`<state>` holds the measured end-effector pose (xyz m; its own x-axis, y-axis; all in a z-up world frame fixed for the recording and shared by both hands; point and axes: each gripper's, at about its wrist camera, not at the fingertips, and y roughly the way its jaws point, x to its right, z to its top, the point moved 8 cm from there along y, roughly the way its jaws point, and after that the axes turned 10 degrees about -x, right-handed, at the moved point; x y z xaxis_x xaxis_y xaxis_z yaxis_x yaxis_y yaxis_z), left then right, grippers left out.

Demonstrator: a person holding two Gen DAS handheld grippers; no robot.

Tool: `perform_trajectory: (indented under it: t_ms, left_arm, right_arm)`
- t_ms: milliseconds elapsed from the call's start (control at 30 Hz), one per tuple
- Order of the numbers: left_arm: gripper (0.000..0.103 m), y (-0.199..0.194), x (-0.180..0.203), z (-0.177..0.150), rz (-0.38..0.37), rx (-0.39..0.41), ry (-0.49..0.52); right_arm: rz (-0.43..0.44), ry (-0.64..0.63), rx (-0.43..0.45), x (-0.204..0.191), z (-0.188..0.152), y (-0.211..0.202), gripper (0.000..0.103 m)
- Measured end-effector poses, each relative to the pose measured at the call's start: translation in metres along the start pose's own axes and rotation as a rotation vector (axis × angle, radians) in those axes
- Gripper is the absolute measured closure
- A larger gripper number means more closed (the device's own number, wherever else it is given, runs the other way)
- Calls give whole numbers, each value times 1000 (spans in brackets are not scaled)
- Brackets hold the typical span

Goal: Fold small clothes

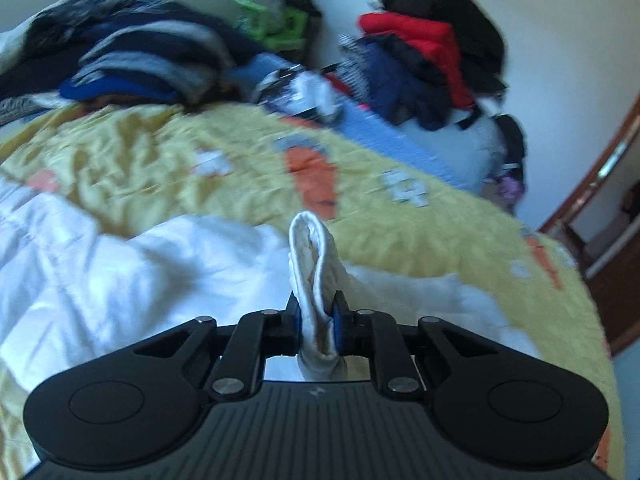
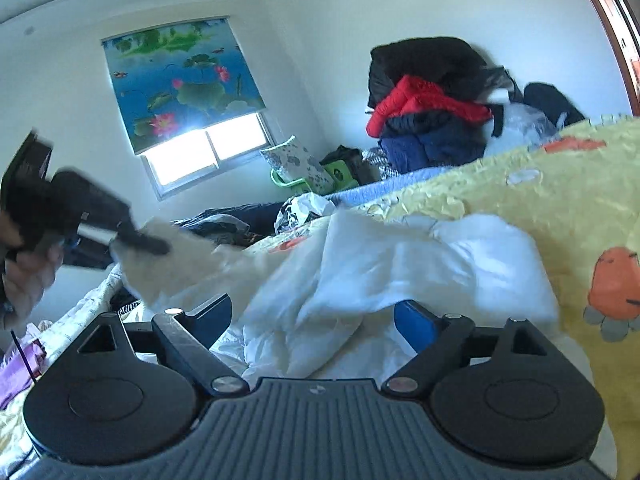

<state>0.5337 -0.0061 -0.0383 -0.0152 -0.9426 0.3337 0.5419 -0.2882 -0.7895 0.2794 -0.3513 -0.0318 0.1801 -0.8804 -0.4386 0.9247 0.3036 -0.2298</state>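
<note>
My left gripper point(image 1: 315, 312) is shut on a small white garment point(image 1: 310, 264), whose folded edge stands up in a loop between the fingers. More white cloth point(image 1: 140, 272) lies on the yellow bedspread point(image 1: 160, 160) below it. In the right wrist view the left gripper point(image 2: 140, 240) shows at the left, holding the blurred white garment point(image 2: 176, 260) above the bed. My right gripper point(image 2: 316, 316) is open, its fingers spread over a crumpled white cloth point(image 2: 360, 272) without holding it.
Piles of dark, blue and striped clothes point(image 1: 140, 60) lie at the far side of the bed. A stack of red, navy and black clothes point(image 1: 432, 52) stands by the wall. A window with a lotus blind point(image 2: 180, 80) faces me. A wooden door frame point(image 1: 592, 184) is at the right.
</note>
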Motion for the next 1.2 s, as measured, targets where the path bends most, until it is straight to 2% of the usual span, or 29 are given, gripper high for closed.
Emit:
perform_trajectory:
  t_ms: [233, 367, 600, 733, 800, 867, 933, 967, 1000, 1033, 1100, 1133, 1200]
  left_arm:
    - [89, 44, -43, -34, 108, -99, -19]
    - [89, 56, -56, -45, 128, -103, -49]
    - [89, 72, -54, -51, 177, -97, 19]
    - [88, 65, -49, -50, 209, -83, 63]
    - [87, 45, -47, -44, 228, -35, 74]
    - [83, 14, -41, -37, 222, 84, 86]
    - [62, -15, -27, -33, 163, 202, 97]
    - [36, -25, -18, -32, 137, 253, 108]
    - [19, -33, -10, -32, 131, 305, 123]
    - [19, -41, -2, -31, 147, 375, 144]
    - [15, -51, 12, -32, 234, 507, 188]
    - [14, -50, 17, -33, 265, 529, 209]
    - [13, -37, 27, -36, 263, 509, 277]
  right_arm:
    - [0, 8, -8, 3, 2, 4, 12]
    - [2, 3, -8, 3, 4, 6, 12]
    - [-2, 16, -19, 7, 6, 9, 11]
    - [-5, 30, -24, 11, 6, 11, 11]
    - [-3, 41, -21, 13, 7, 11, 11]
    - [1, 51, -13, 14, 7, 10, 10]
    - [6, 60, -4, 15, 8, 9, 9]
    - [9, 68, -3, 15, 8, 9, 8]
    - [5, 76, -1, 16, 8, 9, 8]
    - [-3, 90, 4, 17, 8, 8, 8]
    - [4, 91, -7, 13, 9, 4, 8]
    - [17, 84, -28, 10, 9, 3, 8]
    - [45, 70, -61, -1, 15, -2, 8]
